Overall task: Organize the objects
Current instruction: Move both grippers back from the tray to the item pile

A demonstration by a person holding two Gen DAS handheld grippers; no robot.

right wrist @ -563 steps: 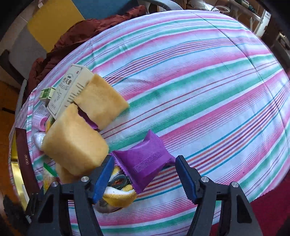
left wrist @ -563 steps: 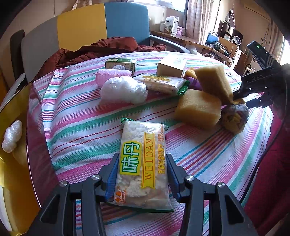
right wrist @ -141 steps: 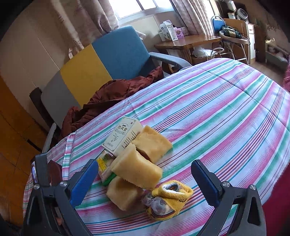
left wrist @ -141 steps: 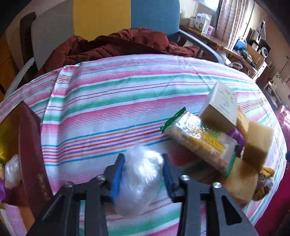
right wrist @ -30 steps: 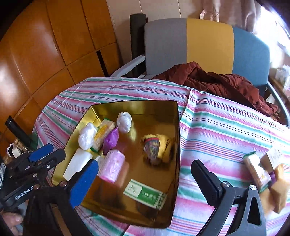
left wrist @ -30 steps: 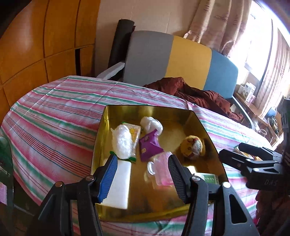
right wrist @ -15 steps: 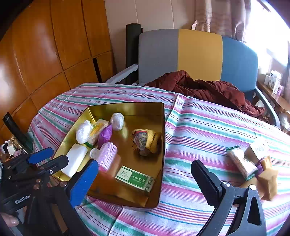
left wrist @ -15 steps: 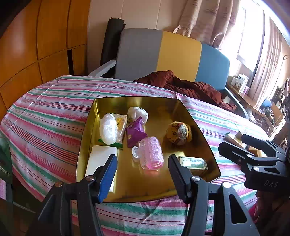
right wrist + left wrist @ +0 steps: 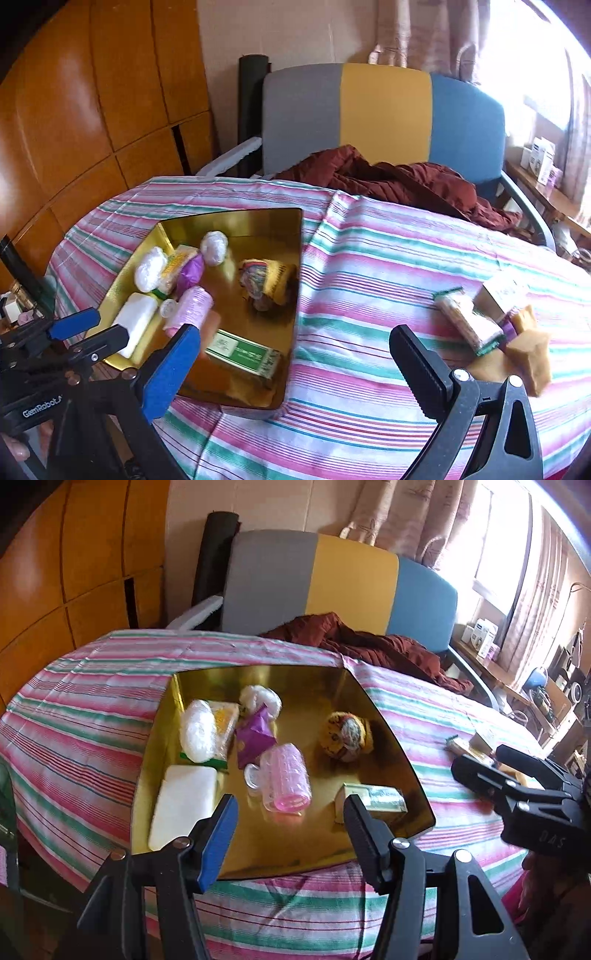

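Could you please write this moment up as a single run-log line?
left hand-held gripper: open, empty | right hand-held gripper: open, empty | shiny gold metal tray: part-filled | yellow sponge blocks: on striped tablecloth, outside tray

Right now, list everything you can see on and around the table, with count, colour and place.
tray: 1, gold, on the table's left part
white bundles: 2, in the tray's far left
snack pack: 1, yellow, between the bundles
pouch: 1, purple, tray middle
curler: 1, pink, tray middle, on its side
white block: 1, tray's near left
green box: 1, tray's near right
sock ball: 1, yellow, tray's right
pile: snack pack, box, sponges, on the cloth to the right
cloth: striped, over the table
jacket: 1, maroon, on the chair
chair: grey, yellow, blue, behind the table
left gripper: open, empty
right gripper: open, empty
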